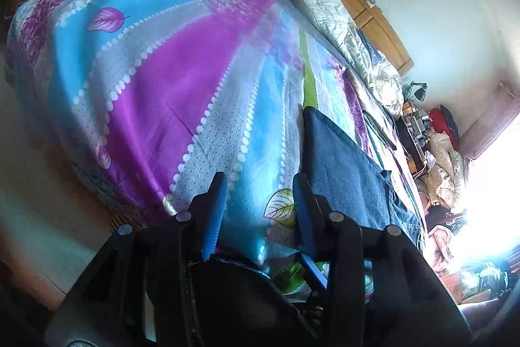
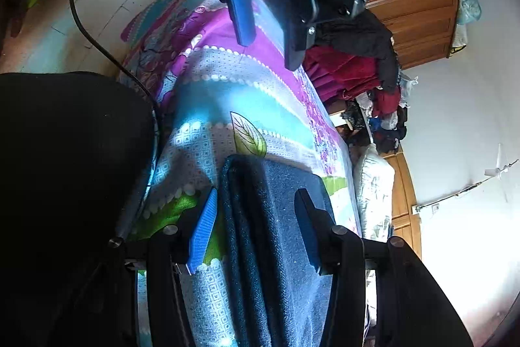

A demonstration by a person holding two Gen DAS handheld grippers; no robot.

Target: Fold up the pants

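The folded blue jeans (image 2: pixel 276 233) are seen at lower centre of the right wrist view, lying on the bed (image 2: pixel 208 93). The right tongs (image 2: pixel 256 226) are spread around them, the left tongs (image 1: pixel 260 210) spread and empty. If only the top layer is pinched, the fold could be pulled apart.

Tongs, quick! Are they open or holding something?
Left tongs: open, holding nothing, above the bedsheet.
Right tongs: open, either side of the folded pants, not squeezing them.
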